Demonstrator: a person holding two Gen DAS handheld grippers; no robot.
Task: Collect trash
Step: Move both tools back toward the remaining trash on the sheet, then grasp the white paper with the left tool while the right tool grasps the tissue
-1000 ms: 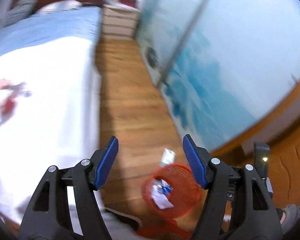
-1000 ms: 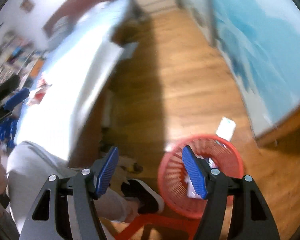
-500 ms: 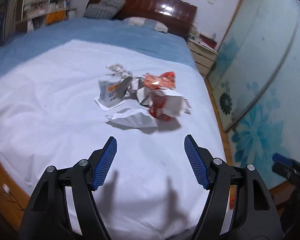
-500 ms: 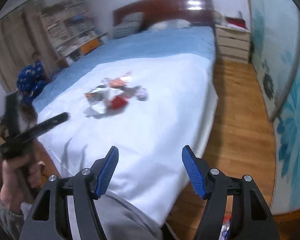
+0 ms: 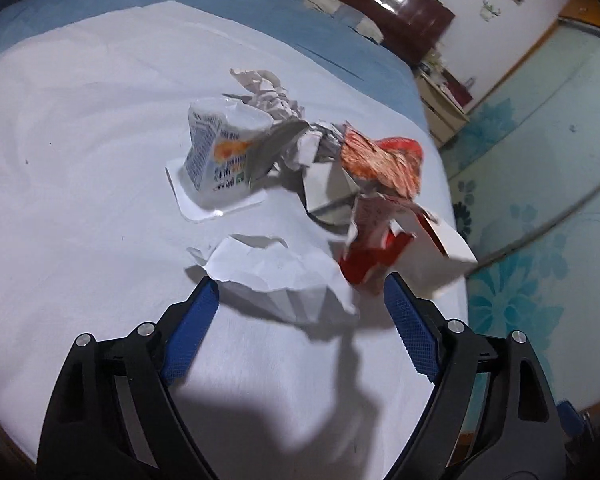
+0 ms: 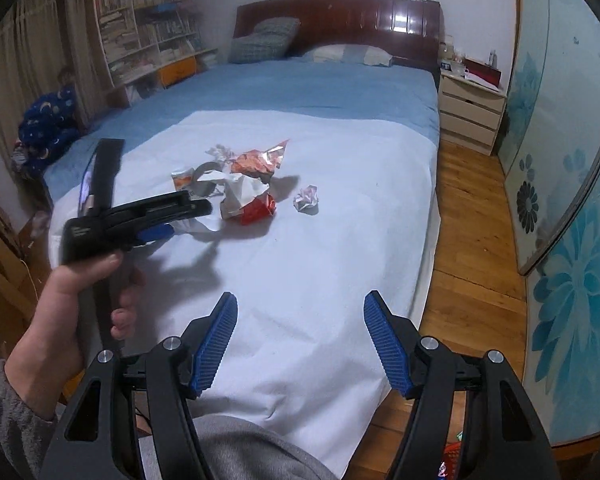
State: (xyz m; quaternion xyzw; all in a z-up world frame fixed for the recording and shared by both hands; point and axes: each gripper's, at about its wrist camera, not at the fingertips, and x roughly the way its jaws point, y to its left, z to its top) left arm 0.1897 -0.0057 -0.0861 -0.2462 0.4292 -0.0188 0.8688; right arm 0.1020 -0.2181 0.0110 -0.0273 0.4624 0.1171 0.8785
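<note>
Now both claws have swung from the floor bin to the bed (image 6: 340,184).
Left claw (image 5: 300,312), wide, empty, straddles crumpled white paper (image 5: 276,276); right claw (image 6: 300,340) hangs wide, empty.

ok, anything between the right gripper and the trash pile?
Only bare white sheet between right gripper and trash pile, per right wrist view.

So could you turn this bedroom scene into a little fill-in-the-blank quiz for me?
1. The pile of trash lies on the white ____ that covers the near part of the bed.
2. The left tongs are open around a crumpled piece of white ____.
3. The right tongs are open and hold ____.
4. One small crumpled paper ball lies apart from the pile, toward the side of the ____.

Missing words: sheet; paper; nothing; nightstand
</note>
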